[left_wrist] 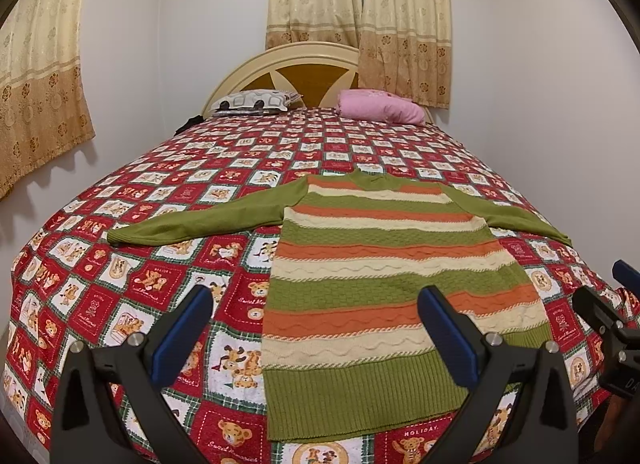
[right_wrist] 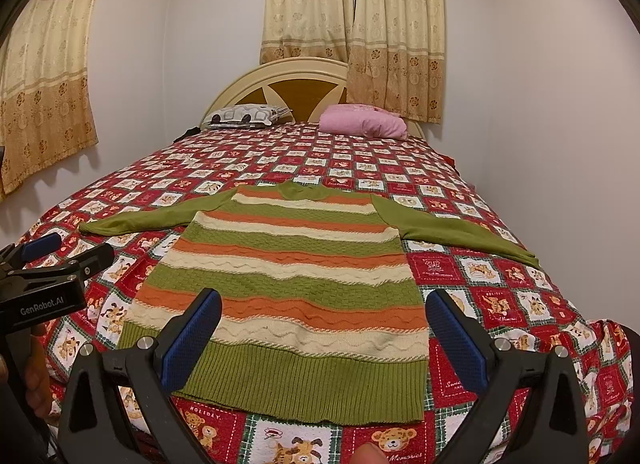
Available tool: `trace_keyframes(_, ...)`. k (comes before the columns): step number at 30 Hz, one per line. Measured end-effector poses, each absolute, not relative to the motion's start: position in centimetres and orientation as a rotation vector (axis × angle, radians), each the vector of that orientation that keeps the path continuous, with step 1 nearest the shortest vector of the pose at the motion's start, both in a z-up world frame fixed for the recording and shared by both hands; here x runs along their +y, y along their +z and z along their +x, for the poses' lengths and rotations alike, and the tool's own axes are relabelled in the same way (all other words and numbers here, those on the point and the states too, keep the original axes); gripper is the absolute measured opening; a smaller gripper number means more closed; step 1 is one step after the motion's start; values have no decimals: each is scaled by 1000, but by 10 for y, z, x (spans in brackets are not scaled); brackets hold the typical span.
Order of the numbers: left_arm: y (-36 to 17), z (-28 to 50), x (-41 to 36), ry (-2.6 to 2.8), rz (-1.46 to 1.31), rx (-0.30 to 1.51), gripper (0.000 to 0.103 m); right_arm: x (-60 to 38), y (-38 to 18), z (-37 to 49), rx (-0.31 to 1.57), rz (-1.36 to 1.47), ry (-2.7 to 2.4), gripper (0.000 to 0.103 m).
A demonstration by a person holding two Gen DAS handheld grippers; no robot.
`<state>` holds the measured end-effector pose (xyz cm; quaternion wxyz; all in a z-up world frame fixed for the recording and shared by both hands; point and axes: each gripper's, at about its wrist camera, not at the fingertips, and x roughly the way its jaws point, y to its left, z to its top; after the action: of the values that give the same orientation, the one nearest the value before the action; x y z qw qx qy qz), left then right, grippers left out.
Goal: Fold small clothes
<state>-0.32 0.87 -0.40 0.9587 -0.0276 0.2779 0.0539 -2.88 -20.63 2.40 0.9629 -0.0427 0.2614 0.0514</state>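
Observation:
A small knit sweater [left_wrist: 376, 276] with green, orange and cream stripes lies flat on the bed, hem towards me, both green sleeves spread out to the sides. It also shows in the right wrist view [right_wrist: 288, 288]. My left gripper [left_wrist: 316, 304] is open and empty, hovering above the hem's left part. My right gripper [right_wrist: 324, 310] is open and empty, above the hem's right part. The right gripper shows at the right edge of the left wrist view [left_wrist: 604, 296], and the left gripper at the left edge of the right wrist view [right_wrist: 68, 252].
The bed has a red checkered bear-print cover [left_wrist: 120, 264]. A patterned pillow [left_wrist: 256, 102] and a pink pillow [left_wrist: 380, 106] lie by the headboard [left_wrist: 304, 68]. Curtains [left_wrist: 360, 4] hang behind, white walls on both sides.

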Motion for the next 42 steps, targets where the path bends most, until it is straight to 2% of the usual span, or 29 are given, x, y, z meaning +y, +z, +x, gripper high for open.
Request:
trace_keyframes(30, -14, 18, 10, 115, -12, 592, 103, -223, -3, 0, 601, -72, 86, 102)
trace_keyframes(42, -19, 83, -17, 78, 111, 590, 103, -310, -25, 73, 694, 23, -26, 102)
